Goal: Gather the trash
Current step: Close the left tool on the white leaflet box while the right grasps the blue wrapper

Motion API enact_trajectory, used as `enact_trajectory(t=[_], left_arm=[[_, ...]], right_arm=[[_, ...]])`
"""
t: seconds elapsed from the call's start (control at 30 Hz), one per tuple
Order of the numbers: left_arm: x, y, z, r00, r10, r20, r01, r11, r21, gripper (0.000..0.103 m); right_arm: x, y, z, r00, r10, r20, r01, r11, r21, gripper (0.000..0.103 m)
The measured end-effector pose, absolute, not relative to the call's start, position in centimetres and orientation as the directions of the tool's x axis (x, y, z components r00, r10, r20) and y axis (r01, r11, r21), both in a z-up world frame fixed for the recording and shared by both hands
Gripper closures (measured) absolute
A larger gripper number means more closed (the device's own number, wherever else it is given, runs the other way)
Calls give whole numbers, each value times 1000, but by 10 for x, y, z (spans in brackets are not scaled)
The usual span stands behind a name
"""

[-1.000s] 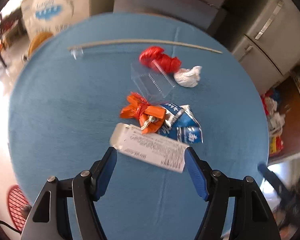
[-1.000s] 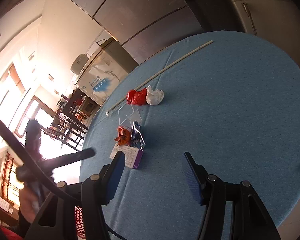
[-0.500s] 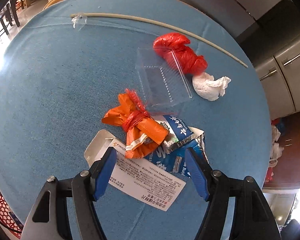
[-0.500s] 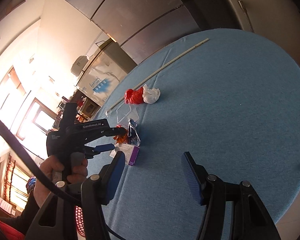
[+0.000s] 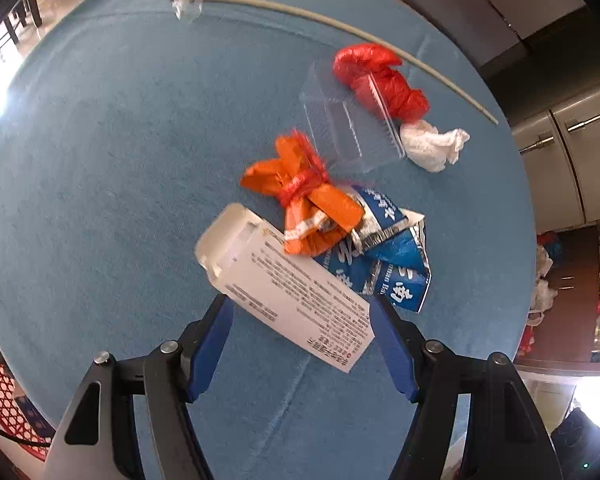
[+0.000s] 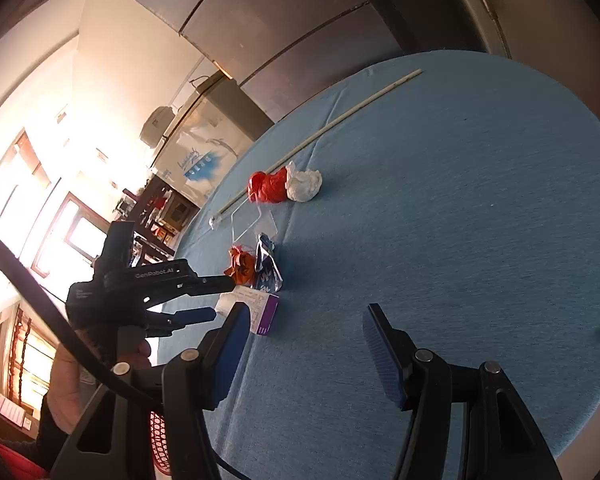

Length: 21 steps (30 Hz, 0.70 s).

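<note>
On the round table's blue woven cloth (image 5: 100,152), the left gripper (image 5: 300,312) hangs with its blue ribbed pads spread wide on either side of a white printed carton (image 5: 284,284), not pinching it. Crinkled orange wrapper (image 5: 304,196) and shiny blue foil packet (image 5: 384,256) overlap beside the carton; a clear plastic tray (image 5: 348,128), red bag (image 5: 380,80) and white tissue wad (image 5: 432,146) lie farther off. The right gripper (image 6: 306,336) hovers open over bare cloth.

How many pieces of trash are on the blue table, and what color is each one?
Red: 1, the red bag
Orange: 1, the orange wrapper
Blue: 1, the blue packet
White: 2, the white box and the tissue
Clear: 1, the clear tray
Cream: 1, the long stick
Total: 7
</note>
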<state>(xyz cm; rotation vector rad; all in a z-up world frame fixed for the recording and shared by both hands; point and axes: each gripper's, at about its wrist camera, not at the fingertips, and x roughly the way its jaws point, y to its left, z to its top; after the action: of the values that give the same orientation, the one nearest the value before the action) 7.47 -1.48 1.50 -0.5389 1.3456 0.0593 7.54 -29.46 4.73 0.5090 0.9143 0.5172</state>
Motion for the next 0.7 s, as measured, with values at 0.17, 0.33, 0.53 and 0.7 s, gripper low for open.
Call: enact_trajectory(t=[0.17,0.33,0.53,0.7], left_arm=[[87,-22,15,266,-253,-930,-364,867,-340,32],[96,-29,7,235,-251,-939,-365,872,-325,30],[96,-41,-2,240,-223,-945,-324,899,-294,29],[98,-42,0,244,-214,-946,-243,931,-274,32]], right_arm=[[78,-291,49,502,627,-596,-212,757,618,40],[76,-294,51,508,622,-596,-214,761,612,40],[78,-303,48,516,624,-587,-184,750,636,40],[77,-302,49,520,623,-584,-170,746,644,40]])
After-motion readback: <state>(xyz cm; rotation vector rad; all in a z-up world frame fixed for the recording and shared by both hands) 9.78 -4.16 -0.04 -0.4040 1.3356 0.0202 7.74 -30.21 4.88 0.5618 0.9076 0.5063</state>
